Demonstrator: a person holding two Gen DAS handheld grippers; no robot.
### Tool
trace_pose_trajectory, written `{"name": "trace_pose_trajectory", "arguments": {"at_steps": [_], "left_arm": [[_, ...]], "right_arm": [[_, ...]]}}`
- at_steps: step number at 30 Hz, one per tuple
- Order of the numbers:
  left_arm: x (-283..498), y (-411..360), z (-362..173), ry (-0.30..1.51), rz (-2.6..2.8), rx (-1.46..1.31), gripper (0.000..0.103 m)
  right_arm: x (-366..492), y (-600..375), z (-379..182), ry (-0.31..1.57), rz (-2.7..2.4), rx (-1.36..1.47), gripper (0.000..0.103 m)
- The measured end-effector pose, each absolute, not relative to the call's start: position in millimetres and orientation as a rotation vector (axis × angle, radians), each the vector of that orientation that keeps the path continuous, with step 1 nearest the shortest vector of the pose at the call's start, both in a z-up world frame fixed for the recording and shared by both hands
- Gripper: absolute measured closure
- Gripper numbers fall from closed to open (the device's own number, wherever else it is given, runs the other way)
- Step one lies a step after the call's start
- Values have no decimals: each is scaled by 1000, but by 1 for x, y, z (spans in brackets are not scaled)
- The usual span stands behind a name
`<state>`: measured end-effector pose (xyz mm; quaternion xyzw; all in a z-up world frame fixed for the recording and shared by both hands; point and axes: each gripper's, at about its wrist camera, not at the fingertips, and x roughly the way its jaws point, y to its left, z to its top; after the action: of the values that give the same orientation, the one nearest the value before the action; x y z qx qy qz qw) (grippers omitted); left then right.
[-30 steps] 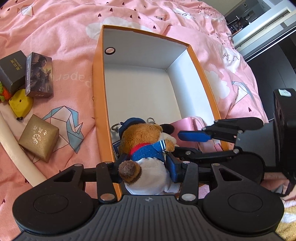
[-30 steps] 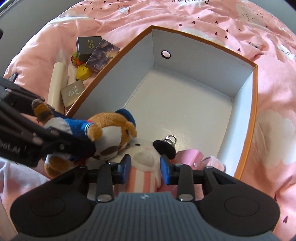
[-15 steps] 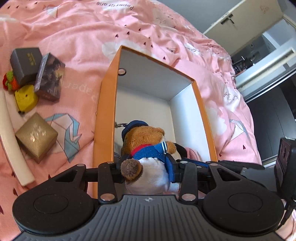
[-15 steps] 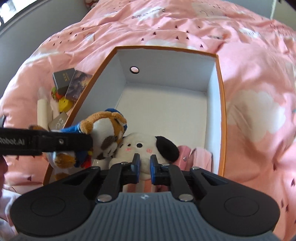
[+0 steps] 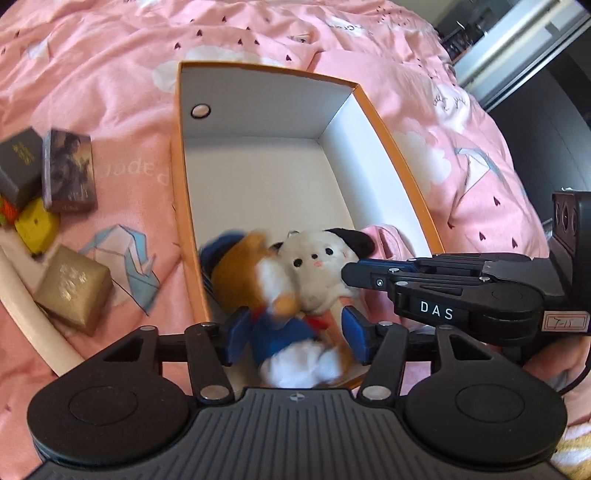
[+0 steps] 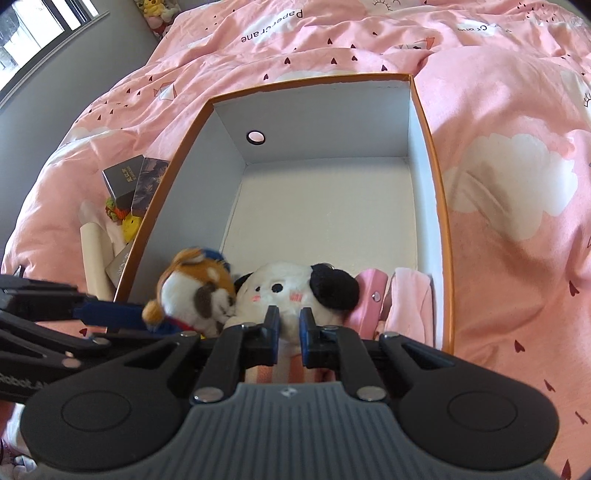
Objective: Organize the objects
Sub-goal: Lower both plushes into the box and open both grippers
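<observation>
Crowding the box's (image 6: 439,236) near end, both plushies (image 6: 295,284) leave its far floor bare

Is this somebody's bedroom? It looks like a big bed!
Most likely a bedroom. The orange box sits on a pink quilt printed with clouds and hearts, spread like bedding. There are soft toys such as the white puppy plush, and a window in the wall beside it.

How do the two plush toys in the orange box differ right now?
The brown-and-white plush dog in blue clothes is blurred, between the open left gripper fingers; the white plush dog with a black ear looks sharp, pinched by the right gripper. The brown one lies left, the white one right. Both sit side by side at the near end of the orange cardboard box.
</observation>
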<state>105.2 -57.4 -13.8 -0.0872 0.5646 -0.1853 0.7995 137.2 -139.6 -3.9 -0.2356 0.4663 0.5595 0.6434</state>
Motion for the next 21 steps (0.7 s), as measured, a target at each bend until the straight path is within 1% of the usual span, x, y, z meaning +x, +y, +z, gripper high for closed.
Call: {"name": "trace_pose_trajectory", "arguments": {"at_steps": [1,4,5,8,14,18,21], "left_arm": [[106,-58,-9,1200,-396,-154,33],[108,-64,-1,1189,-429,-46,39],[109,-67,-1,1200,-443,-16,45],[110,-75,-5,1204,-473,66,58],[116,-91,-16,1131,-530,229,64],[120,-99,-25,1115,-559,331,67],[122,-106,-33,1116,-566,401,71]], "right_arm": [[137,-140,-4,1064,1277,-534,92],[139,-142,-6,1077,1280,-526,92],[139,-142,-6,1080,1279,-523,92],[142,-144,-7,1096,1278,-501,92],[147,-143,-22,1219,1260,-465,91],[144,-143,-22,1213,1256,-474,92],[140,-140,-23,1186,1251,-505,91]]}}
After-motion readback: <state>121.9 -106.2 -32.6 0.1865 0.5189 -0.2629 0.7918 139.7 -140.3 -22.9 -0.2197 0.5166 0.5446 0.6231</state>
